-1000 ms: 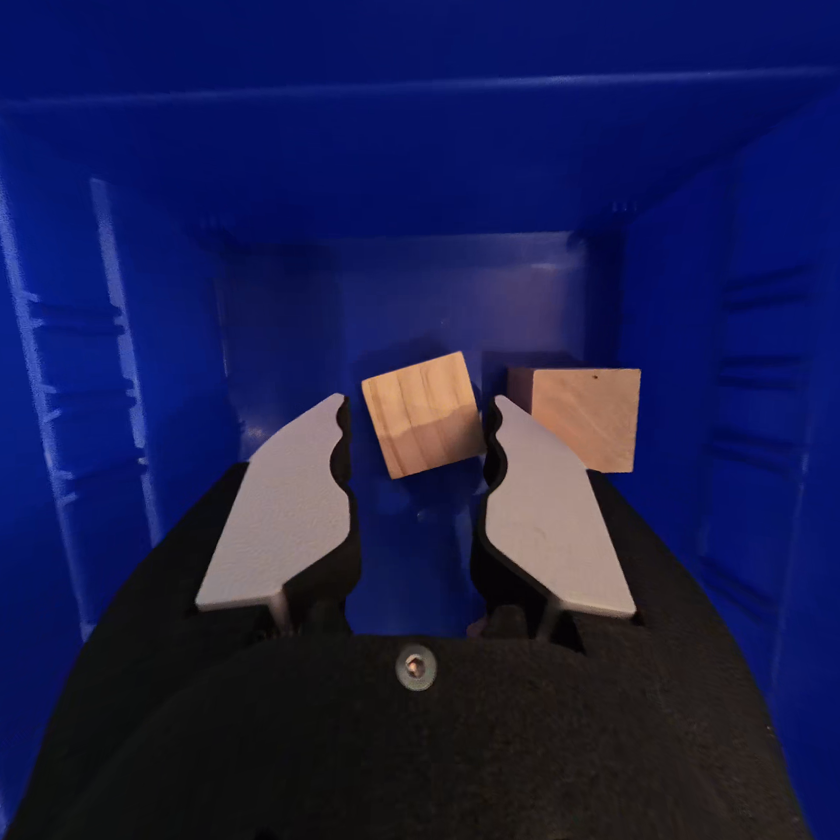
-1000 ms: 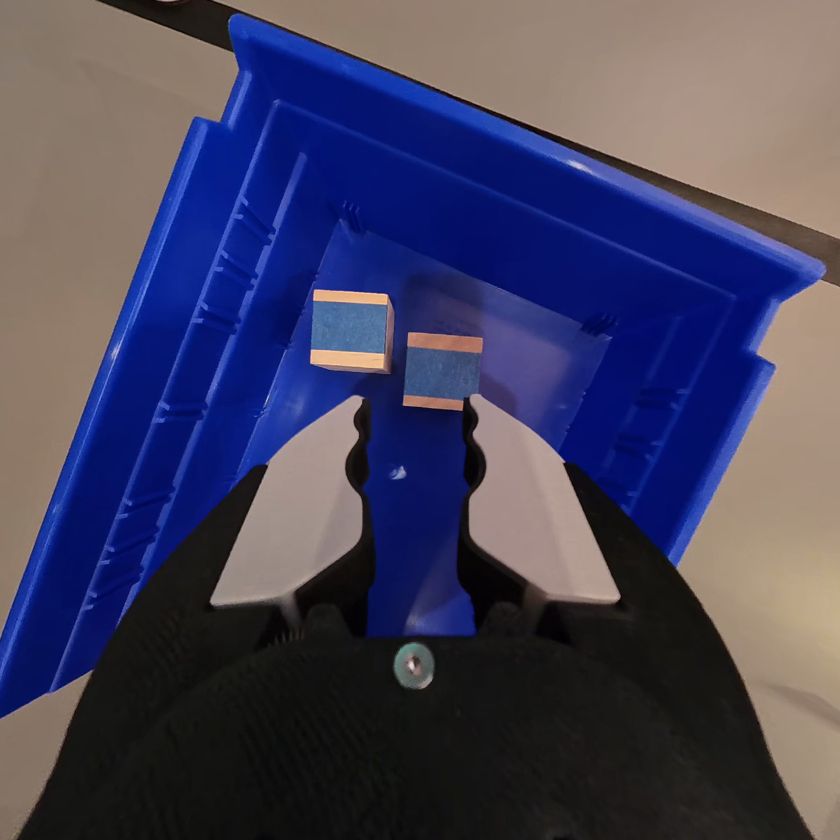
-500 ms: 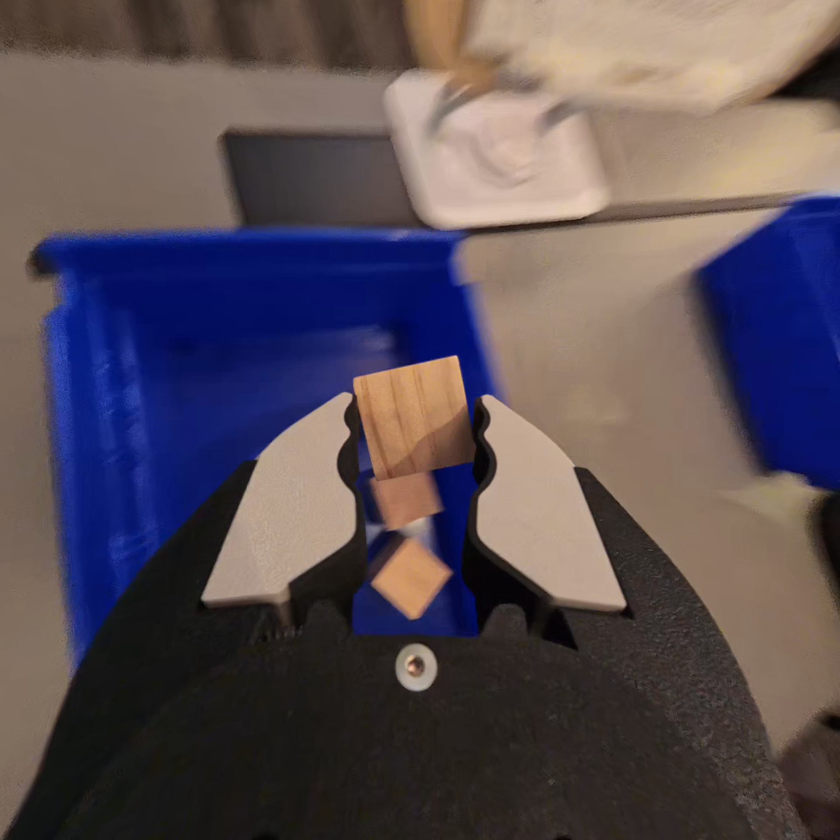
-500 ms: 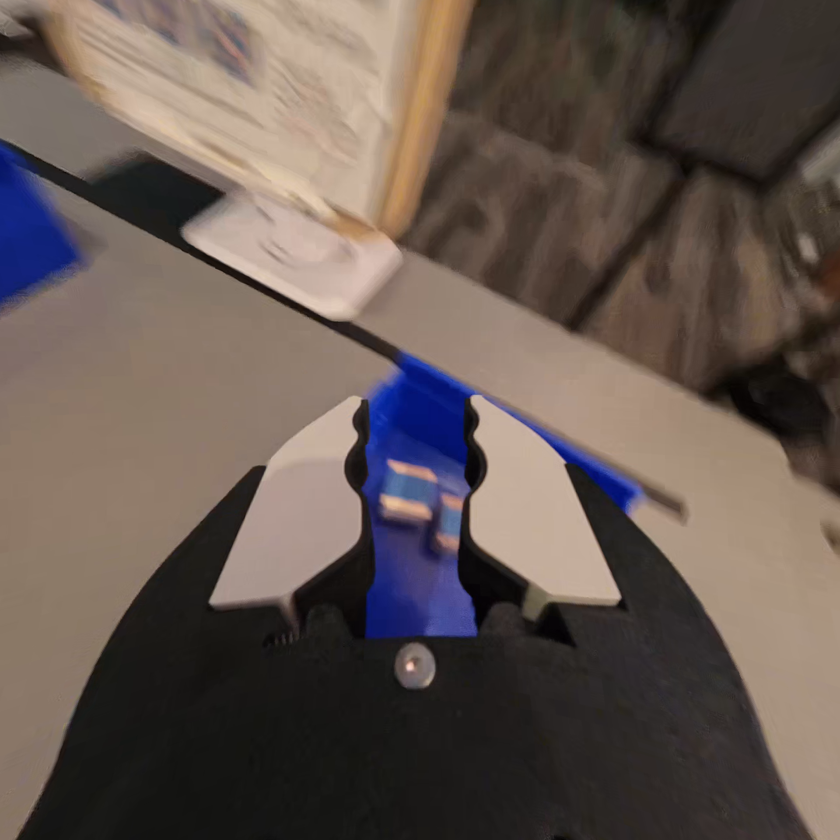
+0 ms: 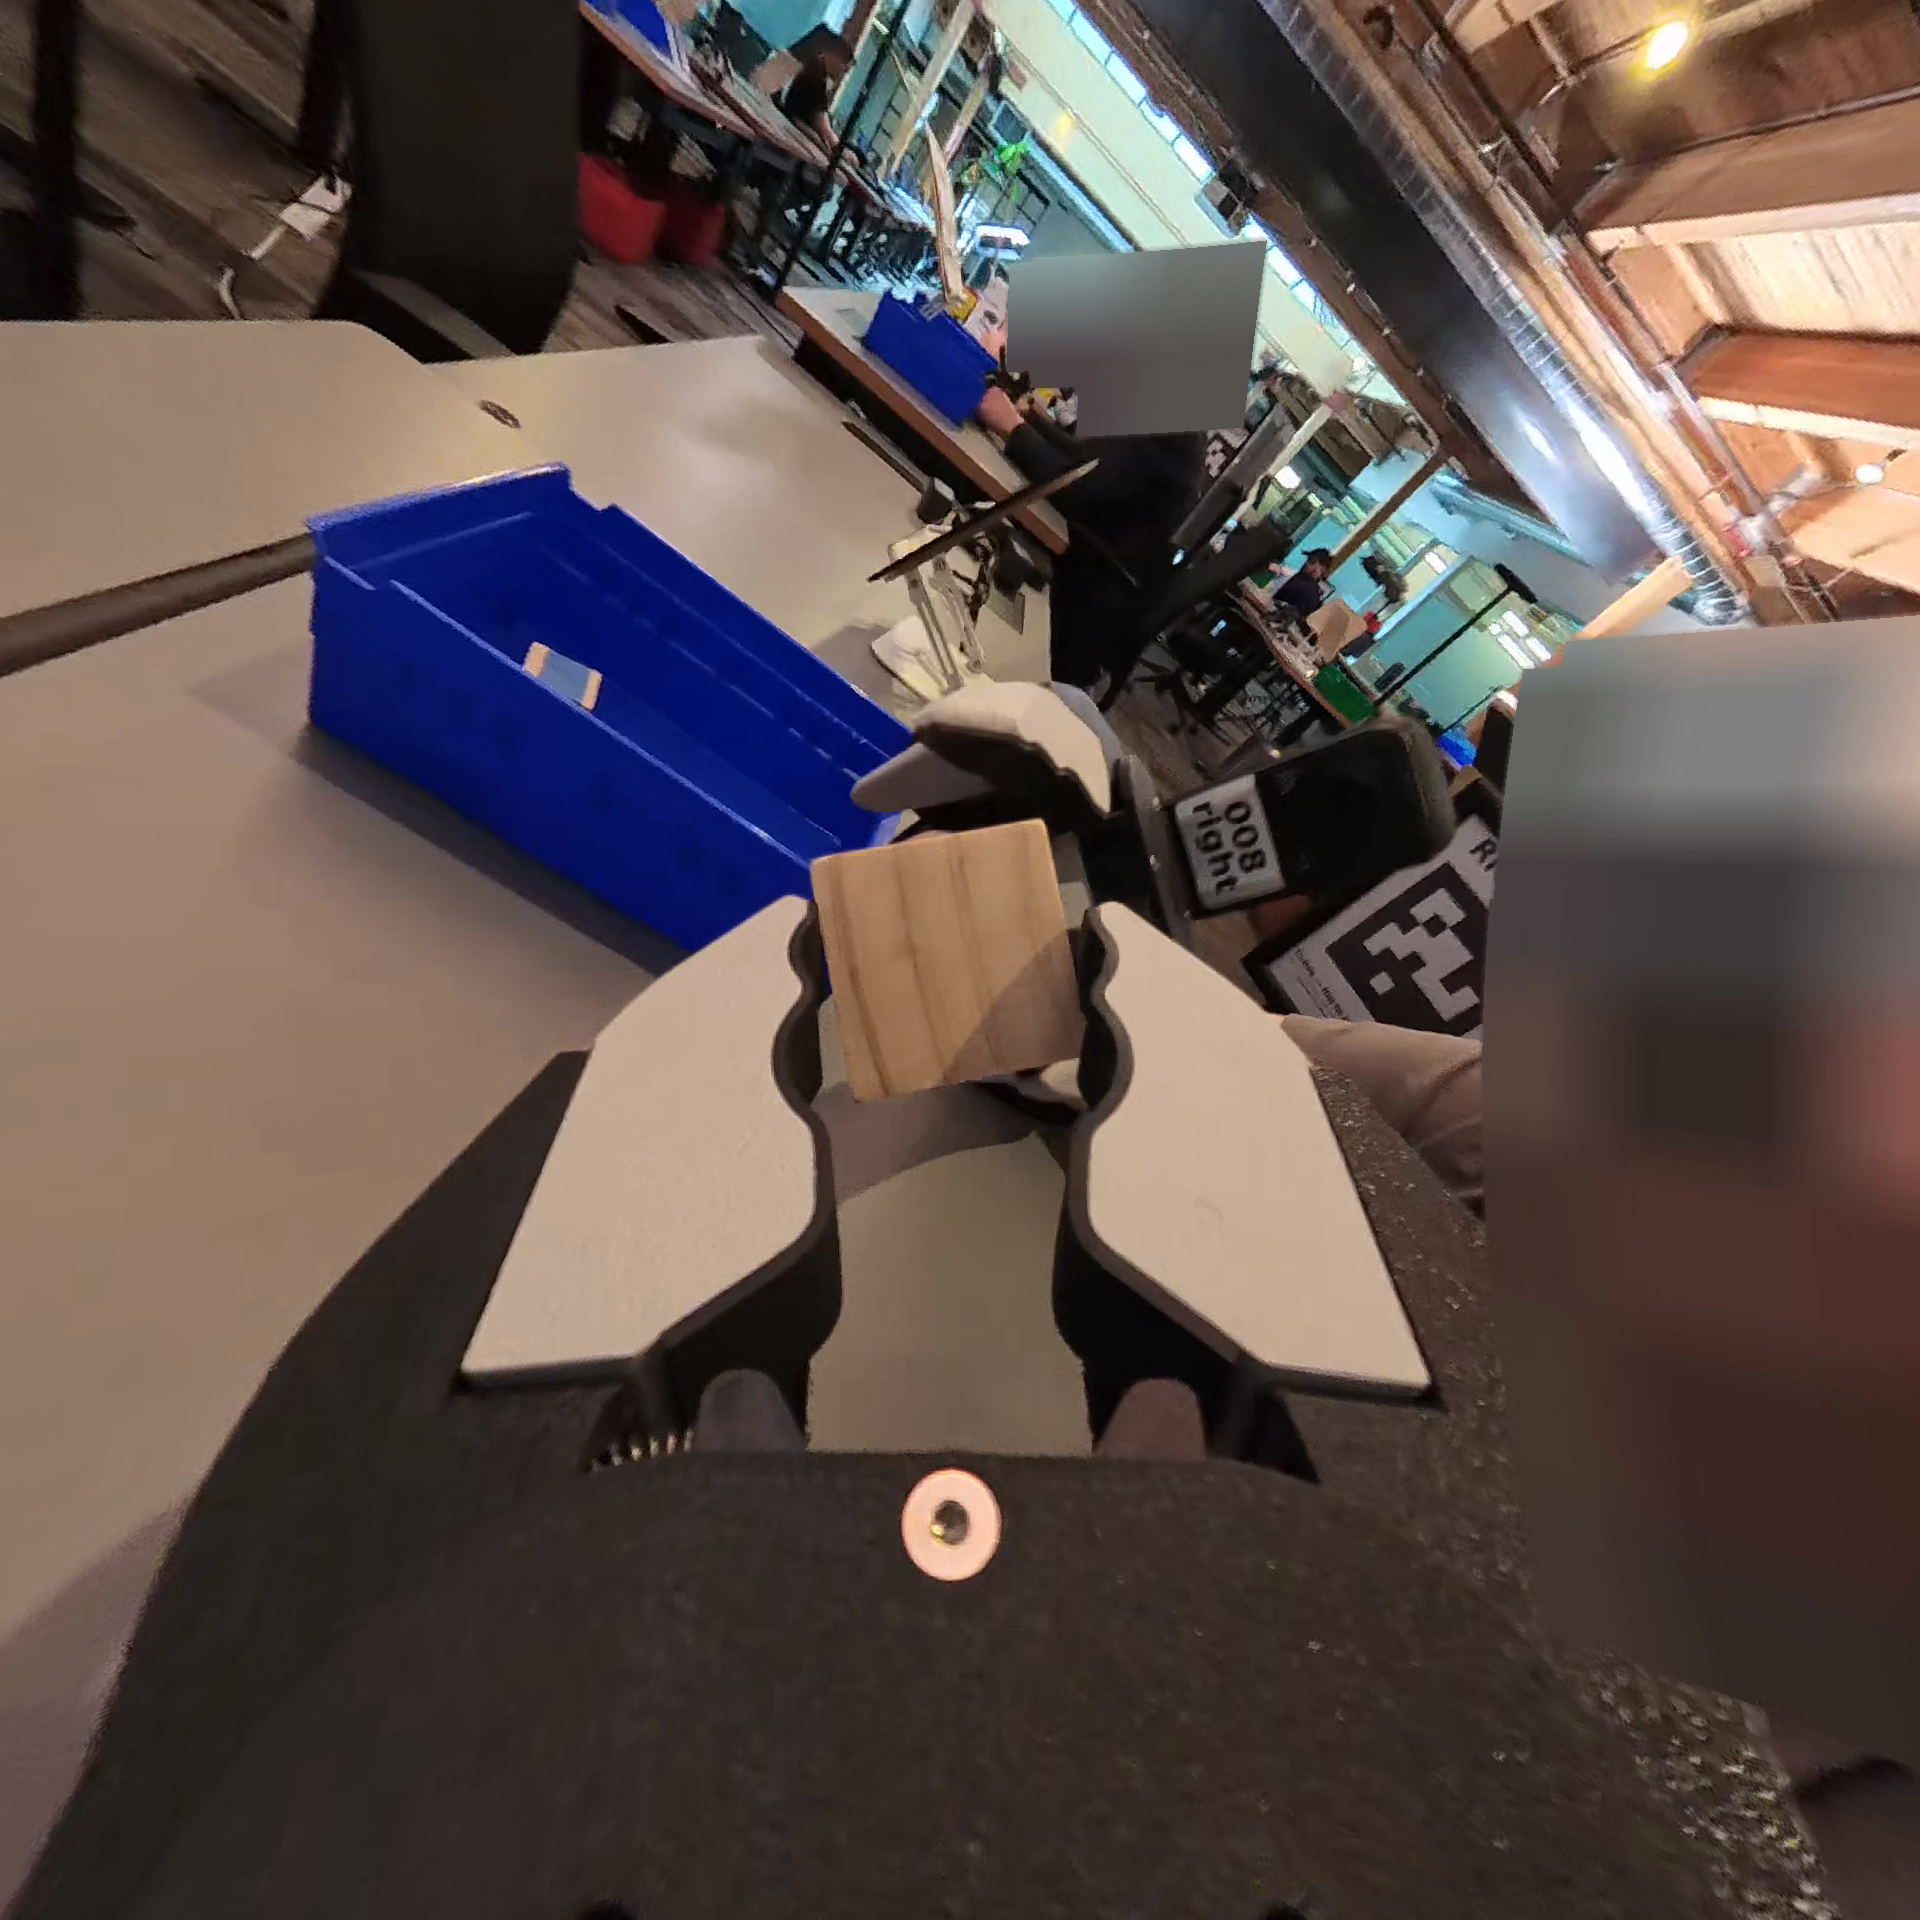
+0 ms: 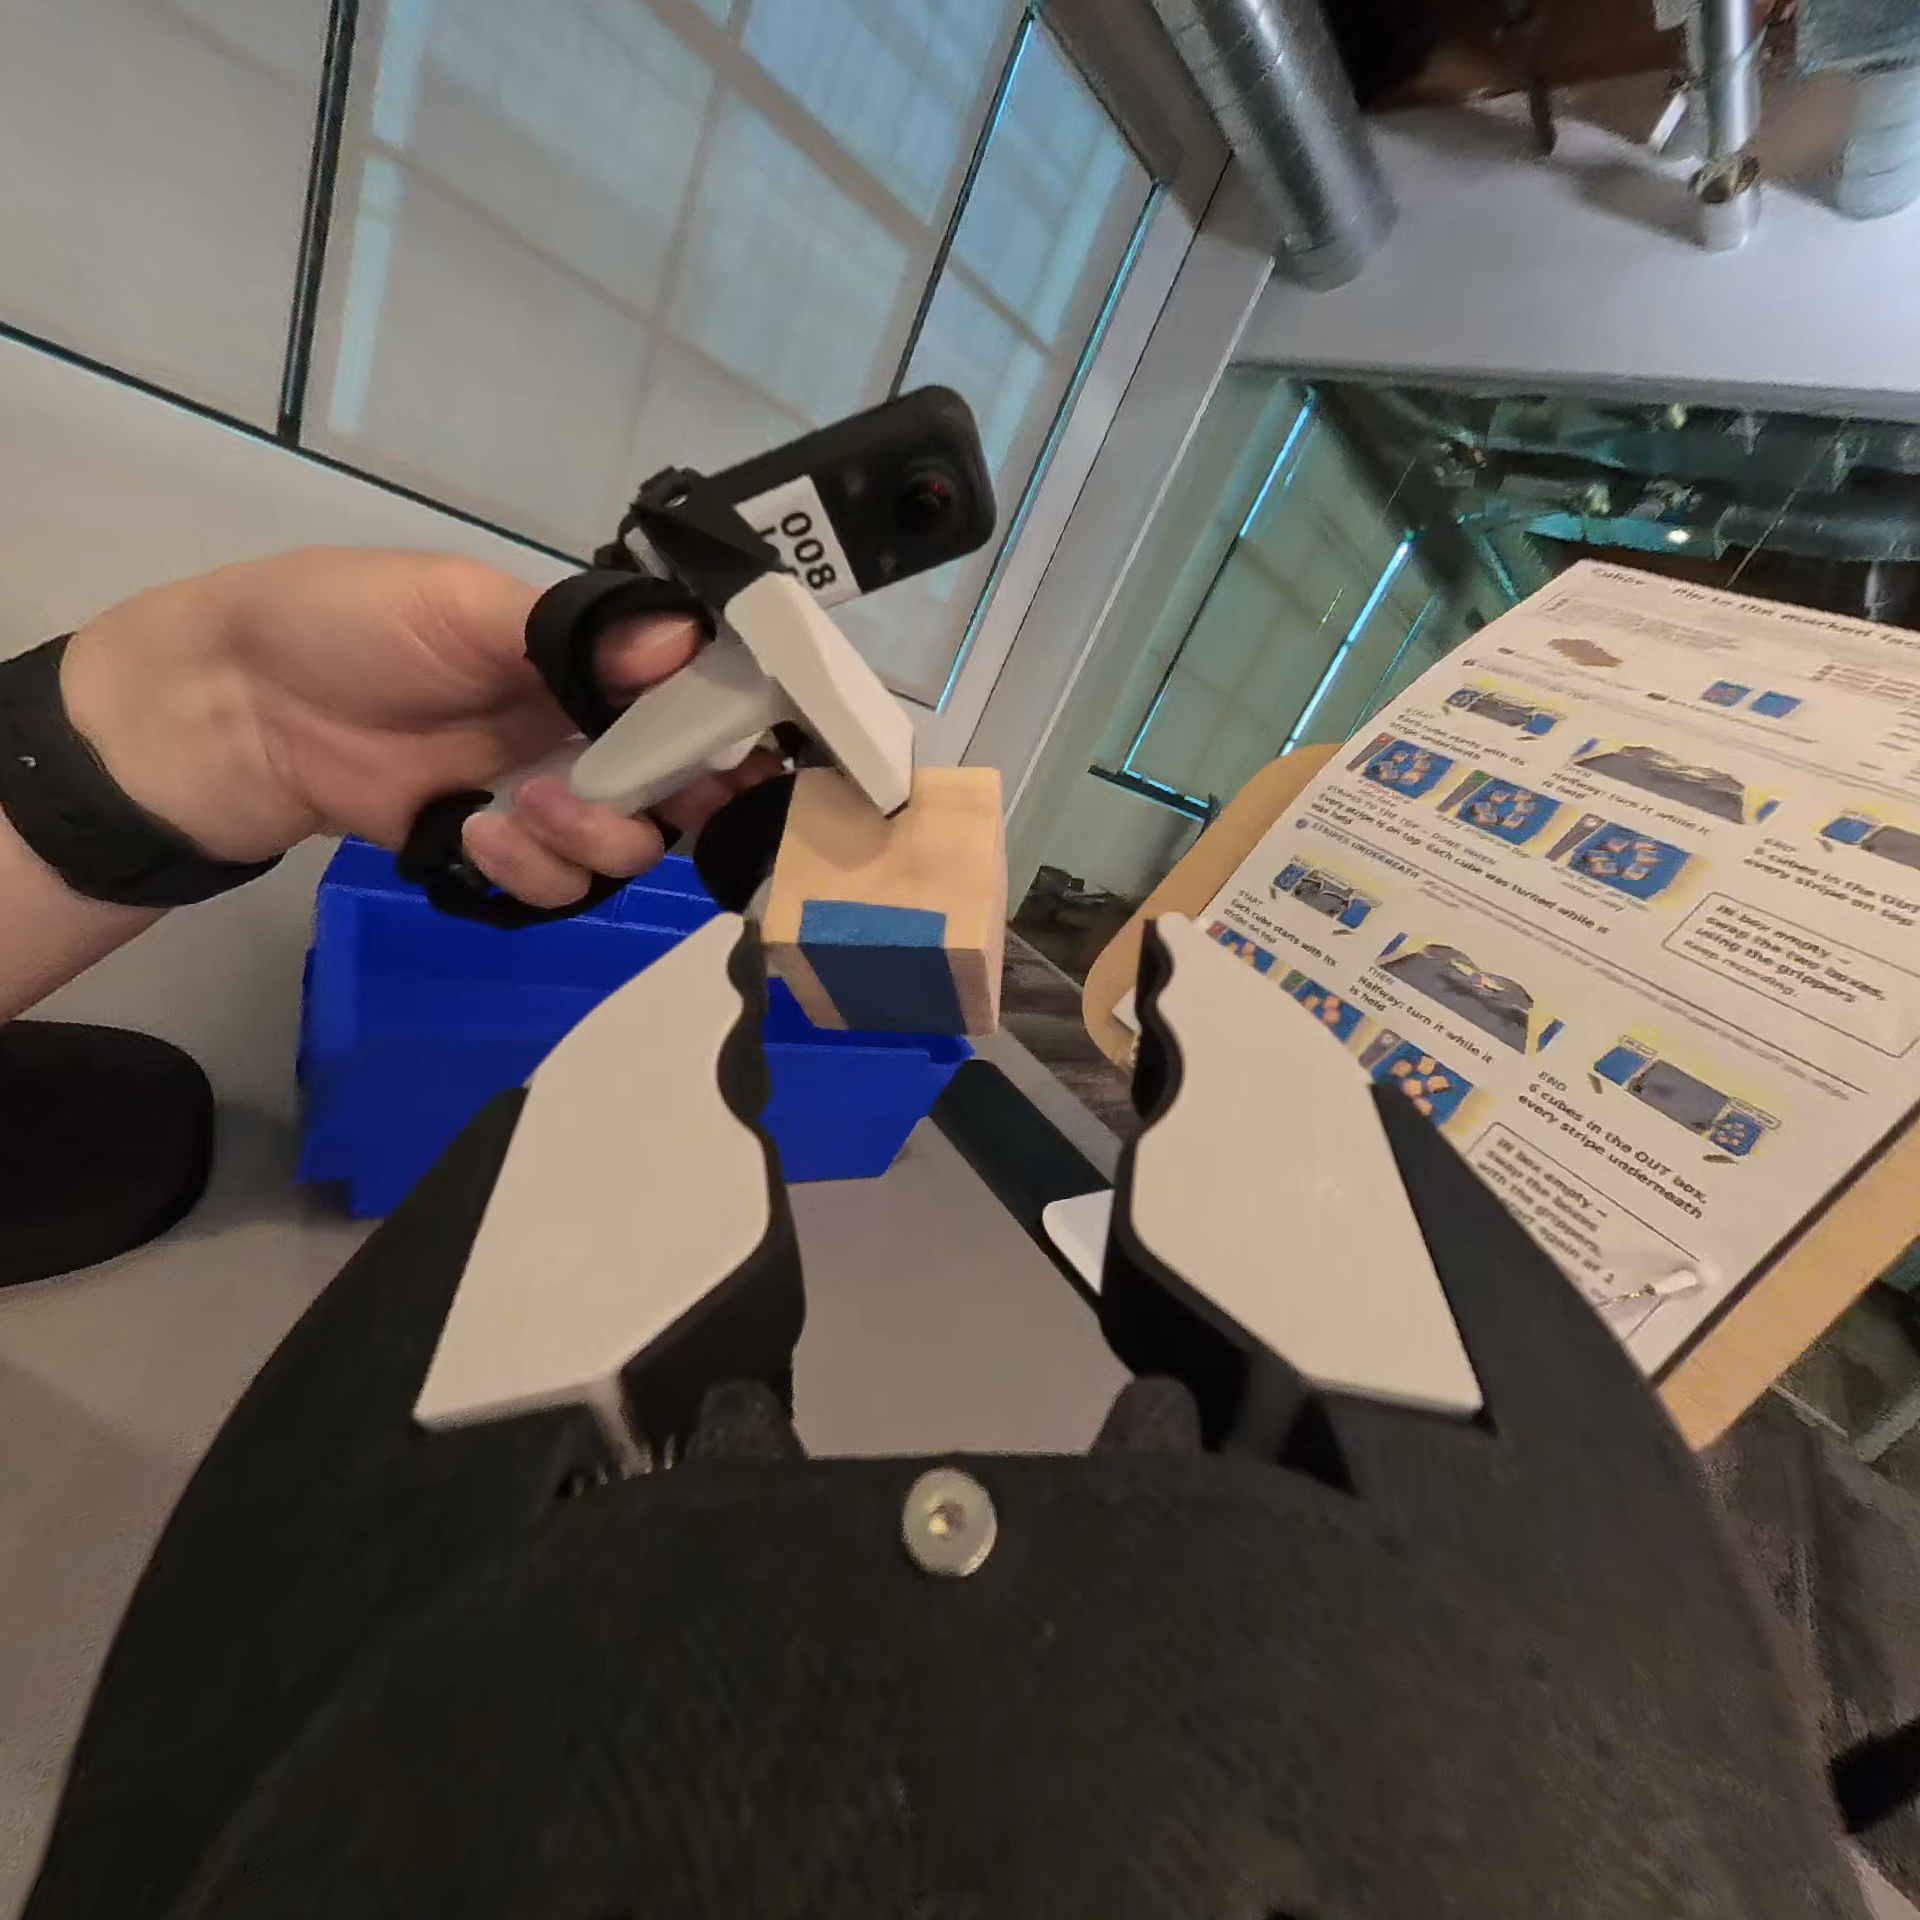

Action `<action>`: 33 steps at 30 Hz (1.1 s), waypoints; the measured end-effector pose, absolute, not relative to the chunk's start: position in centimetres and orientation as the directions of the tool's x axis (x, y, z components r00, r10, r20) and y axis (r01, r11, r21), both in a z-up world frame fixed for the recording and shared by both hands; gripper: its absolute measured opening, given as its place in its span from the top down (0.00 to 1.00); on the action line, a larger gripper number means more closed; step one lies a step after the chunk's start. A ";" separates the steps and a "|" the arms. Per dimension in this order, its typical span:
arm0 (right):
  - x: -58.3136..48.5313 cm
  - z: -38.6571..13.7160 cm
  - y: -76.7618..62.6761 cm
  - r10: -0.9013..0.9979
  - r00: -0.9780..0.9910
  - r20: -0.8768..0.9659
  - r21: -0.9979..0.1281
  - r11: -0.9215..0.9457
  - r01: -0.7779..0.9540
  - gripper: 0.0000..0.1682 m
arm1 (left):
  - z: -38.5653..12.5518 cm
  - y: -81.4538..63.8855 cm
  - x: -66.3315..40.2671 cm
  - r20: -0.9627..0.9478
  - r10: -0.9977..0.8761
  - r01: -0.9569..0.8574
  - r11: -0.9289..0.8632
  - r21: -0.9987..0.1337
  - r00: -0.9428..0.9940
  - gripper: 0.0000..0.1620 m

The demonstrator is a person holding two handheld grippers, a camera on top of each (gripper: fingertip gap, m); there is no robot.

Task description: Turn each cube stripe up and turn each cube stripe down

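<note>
Lifted clear of the blue bin since a second ago: wooden cube (image 5: pixel 948 958), now held in the air above the grey table (image 5: pixel 187 1039), pinched between the left gripper (image 5: pixel 945 971) fingers. Blue tape stripe (image 6: pixel 883 971) facing down and toward the right gripper (image 6: pixel 940 987), whose fingers are spread wide, just short of the cube. Behind, one stripe-up cube (image 5: pixel 562 661) inside a blue bin (image 5: pixel 582 769). Instruction sheet (image 6: pixel 1621 935) propped at right.

The cube's (image 5: pixel 951 966) stripe was hidden in the left wrist view. The striped cube (image 5: pixel 562 661) in the bin (image 5: pixel 582 769) showed only partly. The board (image 6: pixel 1621 935) was cut off.
</note>
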State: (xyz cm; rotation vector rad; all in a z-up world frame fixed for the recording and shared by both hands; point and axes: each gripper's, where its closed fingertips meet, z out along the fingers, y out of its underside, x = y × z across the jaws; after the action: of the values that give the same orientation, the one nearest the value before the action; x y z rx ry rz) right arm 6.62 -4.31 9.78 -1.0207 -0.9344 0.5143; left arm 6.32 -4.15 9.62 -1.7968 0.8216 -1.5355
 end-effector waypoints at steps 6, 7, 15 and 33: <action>5.9 8.3 -4.4 0.757 0.485 0.437 -0.884 0.461 0.078 0.60 | 9.9 -3.6 6.5 0.654 -0.753 0.013 -0.655 -0.756 0.067 0.71; 5.7 8.1 -4.3 0.753 0.486 0.445 -0.883 0.460 0.096 0.60 | 9.8 -3.5 6.6 0.661 -0.748 0.017 -0.661 -0.750 0.062 0.71; 6.8 8.6 -3.7 0.737 0.499 0.457 -0.872 0.481 0.088 0.74 | 9.9 -3.9 8.2 0.684 -0.729 0.016 -0.685 -0.729 -0.019 0.71; 32.4 -9.7 4.9 0.622 0.778 -0.085 -0.249 -0.770 0.588 0.74 | 9.3 0.4 -1.2 0.429 -0.743 -0.028 -0.515 -0.857 0.513 0.76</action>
State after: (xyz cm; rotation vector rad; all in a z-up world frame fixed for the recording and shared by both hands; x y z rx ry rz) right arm 32.42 4.89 -9.66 -2.7621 -0.9516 0.2405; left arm -1.23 0.45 9.28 -1.9041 0.6351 -1.0594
